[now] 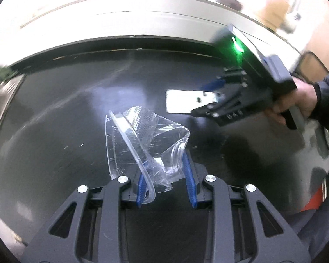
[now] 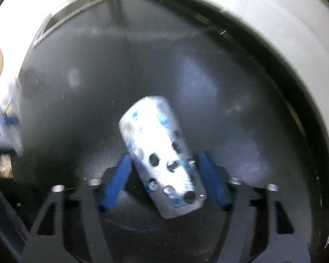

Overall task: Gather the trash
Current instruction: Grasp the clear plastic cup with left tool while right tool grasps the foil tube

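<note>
While your left gripper stands spread around the bag, your right loosely straddles the packet at 6; either could slip.

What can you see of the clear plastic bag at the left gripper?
The clear plastic bag is thin, see-through film, crumpled and creased, with a thicker zip-style strip along one edge. It lies on the dark table, its near end between the blue pads of the left gripper. The strip curls against the left pad; the jaws stand apart, not clamped.
</note>
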Demonstrator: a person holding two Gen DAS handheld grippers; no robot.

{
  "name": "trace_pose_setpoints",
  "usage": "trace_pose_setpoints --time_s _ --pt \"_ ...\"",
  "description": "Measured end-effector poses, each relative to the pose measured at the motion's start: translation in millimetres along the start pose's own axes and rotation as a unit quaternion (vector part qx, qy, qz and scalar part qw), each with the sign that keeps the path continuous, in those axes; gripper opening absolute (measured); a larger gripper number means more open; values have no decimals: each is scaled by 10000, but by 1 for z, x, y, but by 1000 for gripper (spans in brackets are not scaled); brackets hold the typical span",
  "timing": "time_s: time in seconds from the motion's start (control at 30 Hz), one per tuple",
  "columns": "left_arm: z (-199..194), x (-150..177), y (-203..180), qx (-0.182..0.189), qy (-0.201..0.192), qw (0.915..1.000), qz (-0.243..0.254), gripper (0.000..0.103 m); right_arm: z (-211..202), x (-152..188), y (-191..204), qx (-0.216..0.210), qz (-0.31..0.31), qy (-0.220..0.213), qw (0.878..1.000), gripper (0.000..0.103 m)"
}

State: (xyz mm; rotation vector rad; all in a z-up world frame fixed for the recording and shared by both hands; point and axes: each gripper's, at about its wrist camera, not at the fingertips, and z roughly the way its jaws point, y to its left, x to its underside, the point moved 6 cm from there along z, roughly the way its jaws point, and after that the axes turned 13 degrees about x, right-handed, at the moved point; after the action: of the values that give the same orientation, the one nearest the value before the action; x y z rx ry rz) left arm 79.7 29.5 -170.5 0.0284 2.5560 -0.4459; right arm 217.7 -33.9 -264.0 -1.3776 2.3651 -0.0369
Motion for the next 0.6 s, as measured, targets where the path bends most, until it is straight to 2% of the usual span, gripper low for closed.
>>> trace_pose_setpoints --time_s 0.03,0.1,0.2,0.43,0.6 --pt "-2 1 4 -45 -23 10000 -69 30 -1 2 1 -32 65 12 10000 53" --pt "-6 2 13 -126 -68 9997 -201 30 -2 4 2 3 158 17 9999 40" --pt "-6 4 23 -224 -93 9992 -333 30 -5 11 4 -113 503 57 9987 32" --pt "-7 -1 33 -291 -101 9992 -273 30 -33 29 14 -77 1434 39 9896 29" --pt "-17 1 36 -266 -197 9993 -179 30 -59 28 20 36 1733 -34 9849 29"
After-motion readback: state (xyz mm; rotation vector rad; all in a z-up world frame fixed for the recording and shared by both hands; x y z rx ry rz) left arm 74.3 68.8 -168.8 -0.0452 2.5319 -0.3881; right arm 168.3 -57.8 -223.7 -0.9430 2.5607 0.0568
